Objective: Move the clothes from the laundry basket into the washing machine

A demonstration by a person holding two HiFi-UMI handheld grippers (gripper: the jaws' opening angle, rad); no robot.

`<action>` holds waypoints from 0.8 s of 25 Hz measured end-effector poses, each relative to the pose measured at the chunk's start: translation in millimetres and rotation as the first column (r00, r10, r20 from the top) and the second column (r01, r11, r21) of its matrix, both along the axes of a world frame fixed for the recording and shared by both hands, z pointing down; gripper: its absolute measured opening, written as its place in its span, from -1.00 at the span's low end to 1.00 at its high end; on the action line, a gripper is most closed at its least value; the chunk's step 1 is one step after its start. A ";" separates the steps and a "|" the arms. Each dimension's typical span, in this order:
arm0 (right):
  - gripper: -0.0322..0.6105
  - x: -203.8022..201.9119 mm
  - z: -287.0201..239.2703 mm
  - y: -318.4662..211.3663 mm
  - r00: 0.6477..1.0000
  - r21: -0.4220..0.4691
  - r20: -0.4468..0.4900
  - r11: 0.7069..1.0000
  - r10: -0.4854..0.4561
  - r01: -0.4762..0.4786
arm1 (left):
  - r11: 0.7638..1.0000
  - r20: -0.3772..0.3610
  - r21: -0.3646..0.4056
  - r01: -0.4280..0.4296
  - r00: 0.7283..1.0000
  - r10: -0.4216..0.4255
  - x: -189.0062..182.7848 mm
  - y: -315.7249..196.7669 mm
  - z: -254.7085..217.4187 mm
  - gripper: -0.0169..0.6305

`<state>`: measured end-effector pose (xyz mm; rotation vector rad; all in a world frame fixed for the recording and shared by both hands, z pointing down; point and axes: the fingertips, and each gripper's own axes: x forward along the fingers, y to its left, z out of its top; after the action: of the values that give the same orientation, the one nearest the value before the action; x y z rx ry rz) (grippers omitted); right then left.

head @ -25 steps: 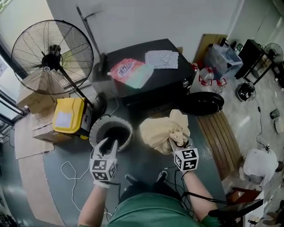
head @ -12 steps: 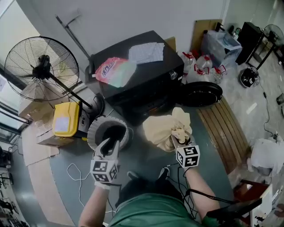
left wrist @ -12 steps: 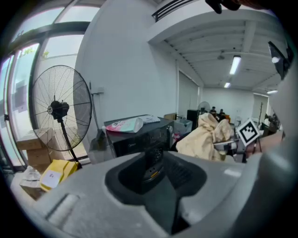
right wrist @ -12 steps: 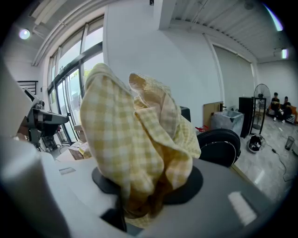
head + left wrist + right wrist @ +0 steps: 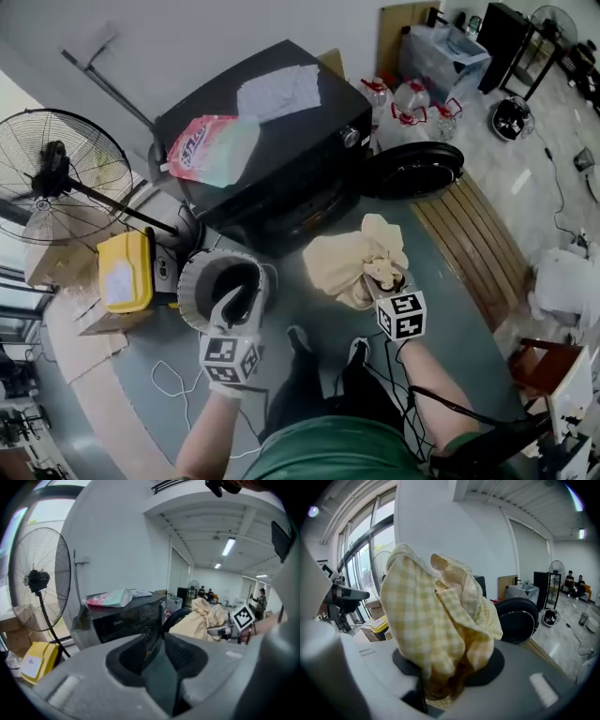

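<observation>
A black washing machine [image 5: 272, 159] stands ahead, its round door [image 5: 412, 171] swung open to the right. The grey round laundry basket [image 5: 223, 286] sits on the floor to the left of the opening; its inside looks dark. My left gripper [image 5: 236, 305] hovers at the basket's near rim, open, nothing between its jaws [image 5: 161, 641]. My right gripper [image 5: 382, 279] is shut on a bunched yellow checked cloth [image 5: 347, 267], held above the floor in front of the machine. The cloth [image 5: 436, 620] fills the right gripper view and hides the jaws' tips.
A standing fan [image 5: 56, 183] and a yellow box [image 5: 124, 270] are at the left. A pink detergent bag [image 5: 211, 150] and a sheet [image 5: 278, 92] lie on the machine. Water jugs [image 5: 412, 98] stand behind the door, wooden slats [image 5: 483, 248] at right, a cable [image 5: 173, 375] on the floor.
Both hands have come forward and lower toward the machine and basket. The right gripper keeps the yellow cloth. Neither gripper's jaws have changed.
</observation>
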<state>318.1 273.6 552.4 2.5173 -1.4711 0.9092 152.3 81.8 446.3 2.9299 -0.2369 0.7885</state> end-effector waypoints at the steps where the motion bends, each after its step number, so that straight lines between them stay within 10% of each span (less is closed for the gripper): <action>1: -0.33 1.3 3.3 -5.0 1.000 -0.011 -0.004 1.000 0.008 -0.008 | 1.000 0.004 -0.010 -0.022 1.000 0.022 5.0 -3.9 5.1 -0.58; 20: -0.33 21.4 73.2 -85.4 0.977 -0.016 0.086 0.981 0.195 -0.194 | 0.972 0.090 -0.055 -0.230 0.968 0.235 36.7 -82.0 62.5 -0.58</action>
<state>339.4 188.2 625.6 2.6844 -1.2551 1.0627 188.9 -0.2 508.9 2.9159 0.1196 0.9532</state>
